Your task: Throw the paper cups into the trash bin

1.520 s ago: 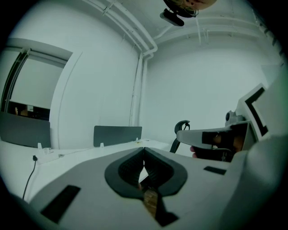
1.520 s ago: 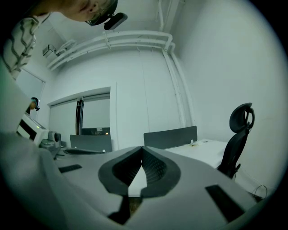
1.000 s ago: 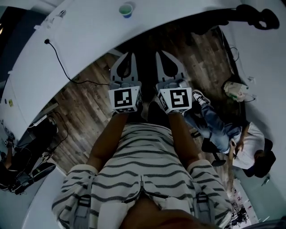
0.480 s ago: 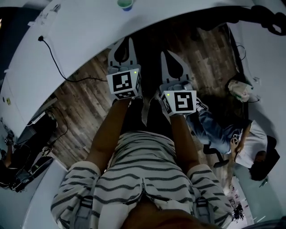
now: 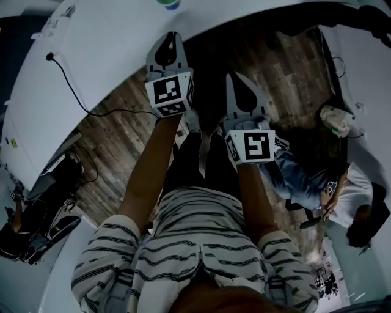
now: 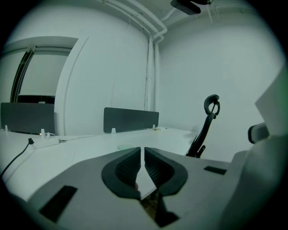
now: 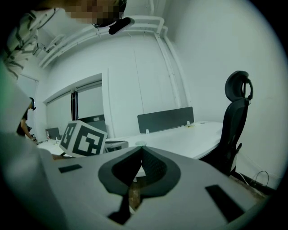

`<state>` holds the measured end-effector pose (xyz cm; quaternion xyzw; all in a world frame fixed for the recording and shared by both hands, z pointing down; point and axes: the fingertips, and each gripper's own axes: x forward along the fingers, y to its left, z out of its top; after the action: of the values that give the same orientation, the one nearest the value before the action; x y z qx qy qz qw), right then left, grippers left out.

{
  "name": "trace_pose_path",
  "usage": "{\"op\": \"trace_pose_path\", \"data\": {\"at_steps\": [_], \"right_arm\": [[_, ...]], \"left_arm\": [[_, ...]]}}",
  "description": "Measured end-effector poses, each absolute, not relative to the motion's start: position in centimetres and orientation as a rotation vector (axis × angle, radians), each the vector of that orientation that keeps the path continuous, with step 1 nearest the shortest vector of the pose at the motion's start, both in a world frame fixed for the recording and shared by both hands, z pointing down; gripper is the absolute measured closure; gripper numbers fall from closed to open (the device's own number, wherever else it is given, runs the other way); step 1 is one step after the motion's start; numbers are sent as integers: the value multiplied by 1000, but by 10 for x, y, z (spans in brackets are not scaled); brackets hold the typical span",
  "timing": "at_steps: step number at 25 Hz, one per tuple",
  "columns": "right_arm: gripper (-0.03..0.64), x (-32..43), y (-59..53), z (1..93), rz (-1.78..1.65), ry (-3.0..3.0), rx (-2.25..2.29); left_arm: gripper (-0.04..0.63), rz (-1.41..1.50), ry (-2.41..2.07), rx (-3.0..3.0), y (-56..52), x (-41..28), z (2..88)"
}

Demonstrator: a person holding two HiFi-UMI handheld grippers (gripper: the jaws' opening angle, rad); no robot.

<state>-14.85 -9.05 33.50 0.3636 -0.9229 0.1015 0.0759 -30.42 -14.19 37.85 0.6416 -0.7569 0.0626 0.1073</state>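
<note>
Paper cup [image 5: 170, 3] is in neither pair of fingers: those of the left gripper [image 5: 170, 36] and right gripper [image 5: 236, 77] are pressed together on nothing, the left over the bench [image 5: 110, 49] edge, the right over the wooden floor [image 5: 122, 140], the cup farther out on the bench.

Left gripper [image 5: 171, 36] reaches over the edge of the white desk [image 5: 104, 43], jaws together, nothing between them. Right gripper [image 5: 236, 78] is lower in frame, over the wood-plank floor [image 5: 116, 143], jaws also together. Paper cup [image 5: 169, 3] stands on the desk beyond the left gripper, cut off by the top edge. Black cable [image 5: 76, 92] trails across the desk and off its edge. Seated person in jeans [image 5: 299, 177] at right.
</note>
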Motion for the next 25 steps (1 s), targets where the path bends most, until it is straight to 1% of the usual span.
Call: {"op": "trace_pose_path", "data": {"at_steps": [5, 6, 8, 11, 15, 21, 25], "right_arm": [[600, -143, -88, 347, 325, -2749, 1107], [600, -141, -88, 349, 327, -2746, 1108], [600, -140, -89, 352, 332, -2741, 1108], [600, -142, -88, 358, 335, -2733, 1111], [600, -144, -86, 367, 349, -2719, 1109], [600, -146, -92, 374, 349, -2710, 1111], [600, -146, -93, 379, 353, -2702, 1111]], "left_arm": [[565, 193, -2230, 1873, -156, -313, 398], [550, 195, -2225, 1871, -159, -314, 402], [495, 195, -2211, 1863, -166, -317, 411], [455, 210, -2210, 1848, -176, -326, 422], [385, 244, -2210, 1817, -191, -341, 440], [316, 263, -2218, 1780, -219, -357, 456], [283, 275, -2220, 1772, -236, -366, 463]]}}
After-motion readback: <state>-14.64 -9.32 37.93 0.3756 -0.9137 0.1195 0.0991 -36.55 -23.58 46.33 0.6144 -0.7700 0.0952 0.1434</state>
